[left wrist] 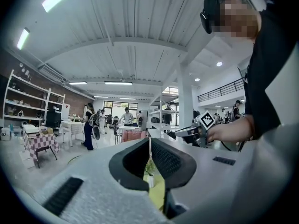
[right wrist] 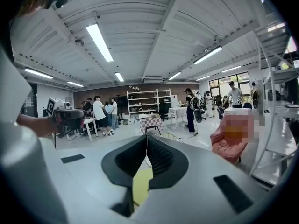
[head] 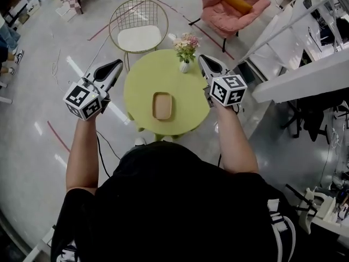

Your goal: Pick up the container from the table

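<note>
A shallow tan oblong container [head: 162,106] lies on the round green table [head: 143,75], near its front. My left gripper [head: 116,65] hovers over the table's left edge, jaws shut with nothing in them. My right gripper [head: 203,59] hangs over the right edge, also shut and empty. Both are apart from the container. In the left gripper view the shut gripper [left wrist: 150,142] leaves a slit that shows the flower vase [left wrist: 149,170] and green table [left wrist: 159,196]. In the right gripper view the closed gripper [right wrist: 146,139] frames a strip of green table [right wrist: 141,186]. The container is hidden in both gripper views.
A small white vase of flowers [head: 186,49] stands at the table's far right. A gold wire chair [head: 139,26] sits behind the table and a pink armchair [head: 233,7] farther right. A white staircase [head: 297,64] runs along the right. People stand in the background [right wrist: 98,113].
</note>
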Demonstrator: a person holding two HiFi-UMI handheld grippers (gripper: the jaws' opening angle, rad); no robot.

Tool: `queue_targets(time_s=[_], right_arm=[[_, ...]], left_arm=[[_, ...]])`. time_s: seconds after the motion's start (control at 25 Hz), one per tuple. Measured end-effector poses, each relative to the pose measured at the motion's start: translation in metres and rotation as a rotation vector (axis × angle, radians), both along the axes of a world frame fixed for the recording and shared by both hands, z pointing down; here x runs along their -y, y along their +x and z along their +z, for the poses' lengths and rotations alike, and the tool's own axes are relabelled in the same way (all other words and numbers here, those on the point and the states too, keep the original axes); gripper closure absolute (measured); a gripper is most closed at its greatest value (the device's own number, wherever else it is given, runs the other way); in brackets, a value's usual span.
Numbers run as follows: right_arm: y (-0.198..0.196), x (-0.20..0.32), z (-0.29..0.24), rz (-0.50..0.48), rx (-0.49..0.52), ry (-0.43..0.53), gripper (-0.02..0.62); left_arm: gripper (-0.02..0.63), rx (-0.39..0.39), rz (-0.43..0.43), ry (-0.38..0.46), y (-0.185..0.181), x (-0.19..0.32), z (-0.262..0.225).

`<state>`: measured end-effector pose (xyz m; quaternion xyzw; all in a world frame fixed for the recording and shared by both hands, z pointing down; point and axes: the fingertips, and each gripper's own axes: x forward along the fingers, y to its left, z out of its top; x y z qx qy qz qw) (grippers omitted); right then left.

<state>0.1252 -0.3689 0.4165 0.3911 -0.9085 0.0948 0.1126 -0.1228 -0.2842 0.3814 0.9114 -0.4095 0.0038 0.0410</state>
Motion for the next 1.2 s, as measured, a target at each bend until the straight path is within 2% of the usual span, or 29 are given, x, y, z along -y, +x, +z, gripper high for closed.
queue_targets(time_s=[0.6,0.64,0.68,0.72,1.2], right_arm=[[-0.013,-0.012,0.057,-0.015,-0.017,-0.059,0.583],[-0.013,-0.012,0.061,-0.009,-0.023,-0.055,0.563],[-0.013,-0.012,0.064,-0.004,-0.028,-0.049,0.514],[-0.014,-0.013,0.068,0.000,-0.034,-0.043,0.505],[-0.025,-0.037,0.127,-0.018,-0.127,-0.103,0.482]], left_arm=[[0.580,-0.002,0.001,-0.046,-0.001,-0.010,0.041],[0.580,-0.002,0.002,-0.052,-0.001,-0.010,0.044],[0.580,0.000,0.004,-0.057,-0.002,-0.011,0.047],[0.580,0.002,0.005,-0.060,-0.003,-0.012,0.049],[0.580,-0.003,0.016,-0.093,-0.012,-0.023,0.074]])
